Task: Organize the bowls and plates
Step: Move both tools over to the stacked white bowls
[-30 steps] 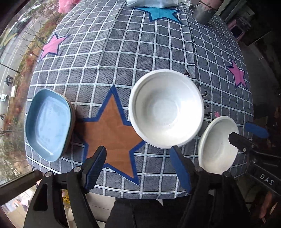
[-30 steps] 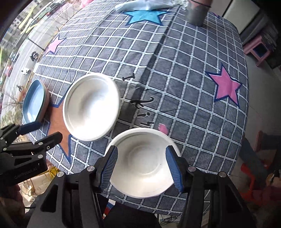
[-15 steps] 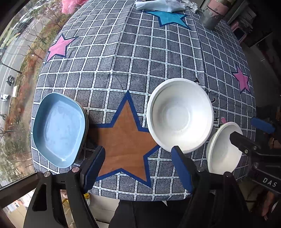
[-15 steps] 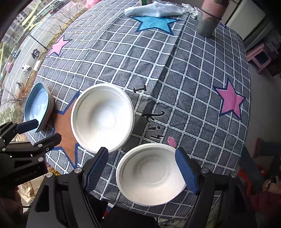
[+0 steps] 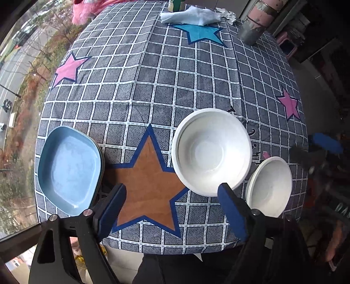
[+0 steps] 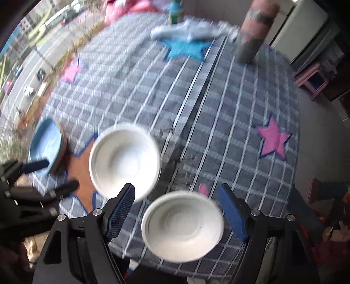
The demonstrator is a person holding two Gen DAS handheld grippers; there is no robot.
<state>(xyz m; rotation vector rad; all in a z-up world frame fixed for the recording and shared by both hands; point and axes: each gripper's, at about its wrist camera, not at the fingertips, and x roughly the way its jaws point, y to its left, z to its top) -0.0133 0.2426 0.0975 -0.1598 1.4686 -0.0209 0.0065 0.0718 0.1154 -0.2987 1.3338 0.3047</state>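
Two claws hang over a bench draped in a checked, star-patterned cloth (image 5: 140,91). The left claw (image 5: 171,204) is spread wide and holds nothing, above the brown star (image 5: 146,181). The right claw (image 6: 176,209), also spread and empty, frames the small white bowl (image 6: 182,226) at the bench's near edge. Just beyond sits a larger white bowl (image 5: 211,151), the two nearly touching. A blue plate (image 5: 69,168) lies at the left edge, well apart from both bowls. At the far end are a crumpled pale cloth (image 5: 190,16) and a grey-and-pink cylinder (image 5: 254,24).
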